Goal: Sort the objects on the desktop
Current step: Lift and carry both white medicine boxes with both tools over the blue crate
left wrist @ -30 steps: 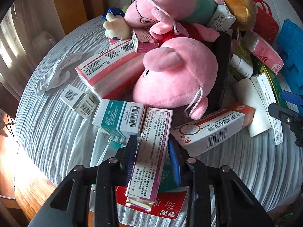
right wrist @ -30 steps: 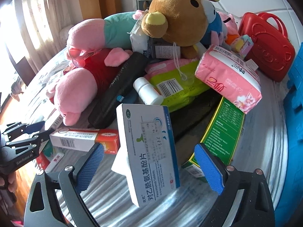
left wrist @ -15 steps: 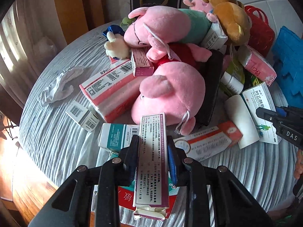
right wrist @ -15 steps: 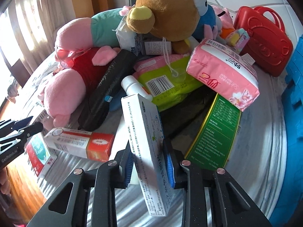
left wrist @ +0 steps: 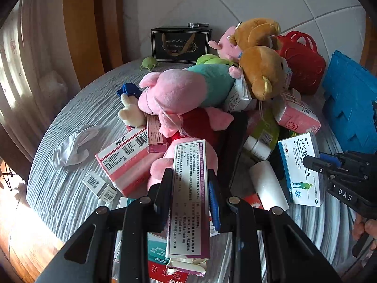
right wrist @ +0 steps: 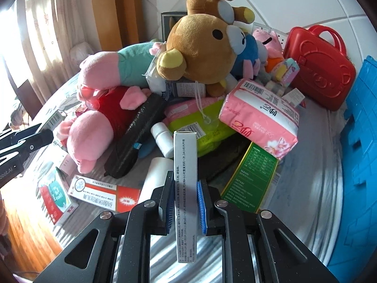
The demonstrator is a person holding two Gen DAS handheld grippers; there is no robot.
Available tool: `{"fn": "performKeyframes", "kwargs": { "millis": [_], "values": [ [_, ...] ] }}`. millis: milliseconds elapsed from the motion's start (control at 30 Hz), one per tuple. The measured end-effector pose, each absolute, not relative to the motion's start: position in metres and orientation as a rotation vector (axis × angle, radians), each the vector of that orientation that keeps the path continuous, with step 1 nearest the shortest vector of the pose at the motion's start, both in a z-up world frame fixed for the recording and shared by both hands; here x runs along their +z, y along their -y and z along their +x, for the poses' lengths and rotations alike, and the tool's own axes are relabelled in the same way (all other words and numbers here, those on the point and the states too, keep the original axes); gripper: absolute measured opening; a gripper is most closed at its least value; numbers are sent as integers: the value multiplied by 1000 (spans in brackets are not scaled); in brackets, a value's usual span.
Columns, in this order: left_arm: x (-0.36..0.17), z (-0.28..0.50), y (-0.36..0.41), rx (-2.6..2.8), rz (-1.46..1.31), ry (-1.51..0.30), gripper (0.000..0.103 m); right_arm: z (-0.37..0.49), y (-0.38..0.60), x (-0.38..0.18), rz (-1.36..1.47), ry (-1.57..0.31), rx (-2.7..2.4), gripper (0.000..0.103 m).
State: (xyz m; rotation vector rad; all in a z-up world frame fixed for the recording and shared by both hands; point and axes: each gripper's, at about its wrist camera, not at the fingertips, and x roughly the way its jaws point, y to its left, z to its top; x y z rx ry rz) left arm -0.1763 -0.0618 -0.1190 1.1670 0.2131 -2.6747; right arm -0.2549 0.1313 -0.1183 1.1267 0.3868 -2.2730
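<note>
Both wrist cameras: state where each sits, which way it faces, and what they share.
Left wrist: on the left gripper, angled down over the toy pile; it grips a purple-edged box; fingers at right.
Right wrist: on the right gripper, angled down; its jaws have just closed on a white-and-blue box.
Shared: brown bear, red case, each other's gripper.

Far beyond the tool: white tiled wall [left wrist: 271,2] at rear, sheer curtain [right wrist: 40,30] with orange drape [left wrist: 80,23] to its left, wooden floor [left wrist: 21,231] below-left off the edge of the striped counter cloth [left wrist: 77,108].
</note>
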Motion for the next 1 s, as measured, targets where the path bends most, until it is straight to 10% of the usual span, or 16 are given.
{"fn": "performKeyframes", "kwargs": {
  "millis": [1000],
  "values": [
    [41,-222,-126,-3247,662,26,27,-190,-293,98,430,-74,-2868,17]
  ]
}}
